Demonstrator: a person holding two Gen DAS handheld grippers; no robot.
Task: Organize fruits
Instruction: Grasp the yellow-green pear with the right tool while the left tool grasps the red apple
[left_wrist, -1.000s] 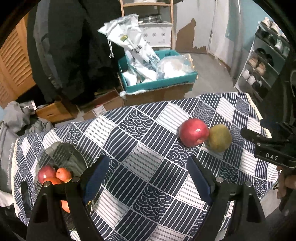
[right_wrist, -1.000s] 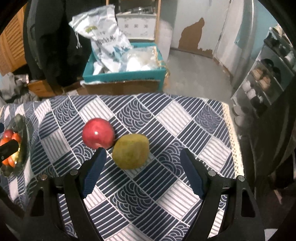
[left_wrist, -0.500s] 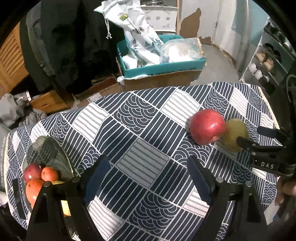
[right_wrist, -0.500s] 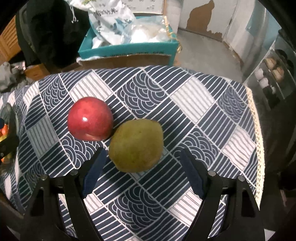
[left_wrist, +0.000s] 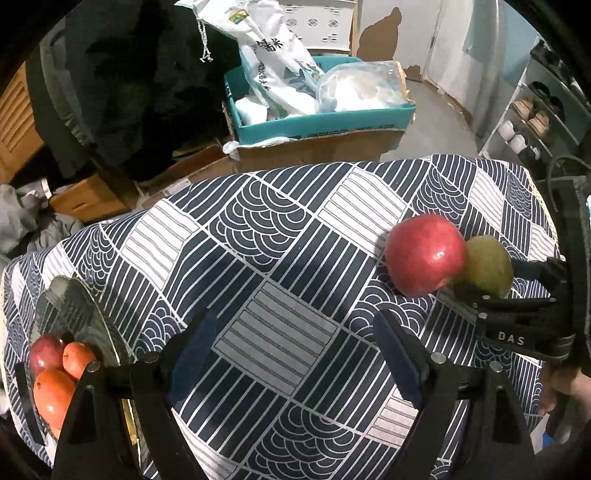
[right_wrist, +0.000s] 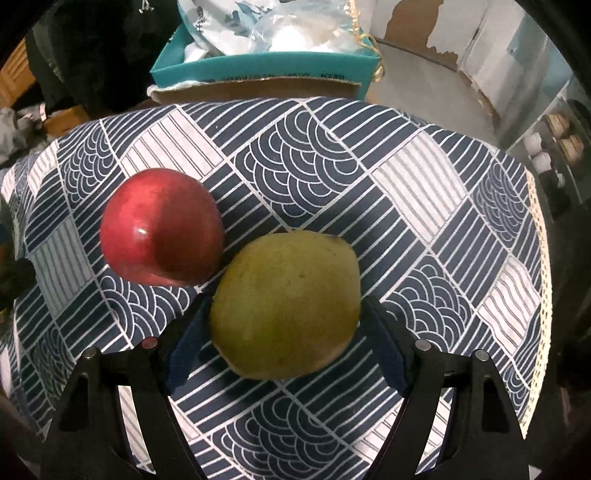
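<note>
While two loose fruits, a red apple (right_wrist: 160, 227) touching a green pear (right_wrist: 286, 308), sit on the patterned worktop (left_wrist: 284, 258), the right hand-held gripper (right_wrist: 286, 332), marked "DAS", straddles the pear, jaws wide, not gripping. The left hand-held gripper (left_wrist: 295, 354) gapes empty. A glass bowl (left_wrist: 79, 317) holds at least three red and orange fruits (left_wrist: 55, 369).

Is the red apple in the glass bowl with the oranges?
No, the red apple sits on the tablecloth beside the green pear.
</note>
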